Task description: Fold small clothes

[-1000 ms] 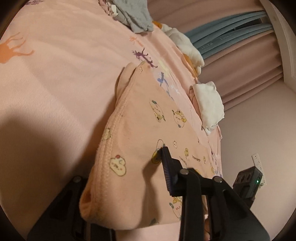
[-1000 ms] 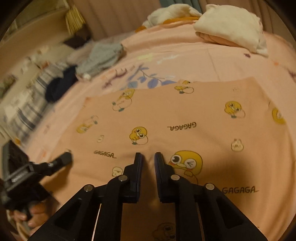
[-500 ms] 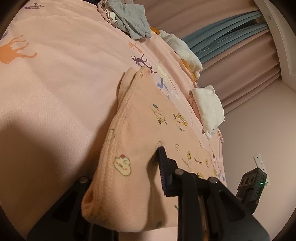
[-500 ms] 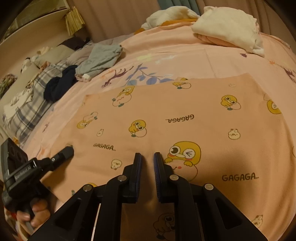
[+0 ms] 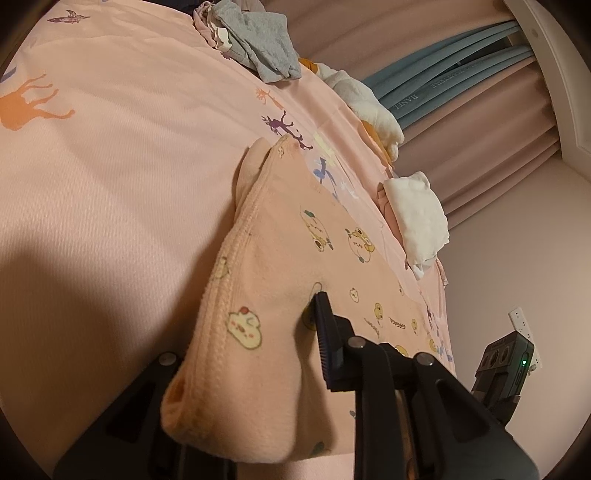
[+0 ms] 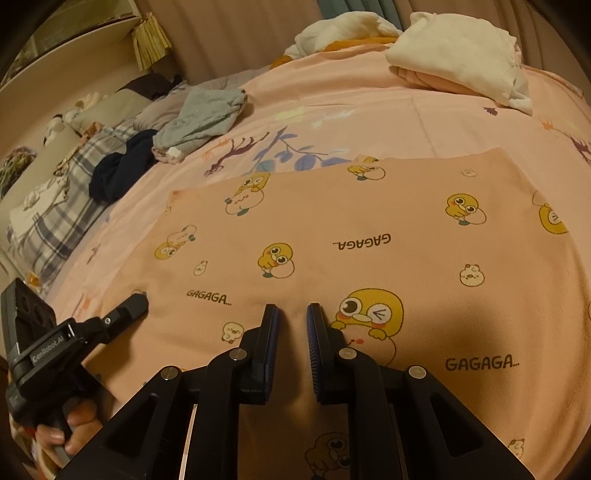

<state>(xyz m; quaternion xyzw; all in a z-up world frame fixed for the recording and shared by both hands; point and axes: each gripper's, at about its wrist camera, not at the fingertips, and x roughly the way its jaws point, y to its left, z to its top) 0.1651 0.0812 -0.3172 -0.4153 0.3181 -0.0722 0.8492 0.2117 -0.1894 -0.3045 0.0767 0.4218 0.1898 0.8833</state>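
We pinch the peach printed garment [image 6: 369, 229] at its near hem on the bed [image 5: 110, 166] with both grippers, left [image 5: 258, 339] and right [image 6: 291, 314], ready to lift and fold it toward the far edge.

1. Left finger of left gripper [image 5: 258, 354] hidden under garment [image 5: 295, 258] hem
2. Garment cut off at lower frame edge in both views
3. Hand [image 6: 70, 432] partly cut off at corner
4. Shelf [image 6: 74, 33] contents too blurred to tell
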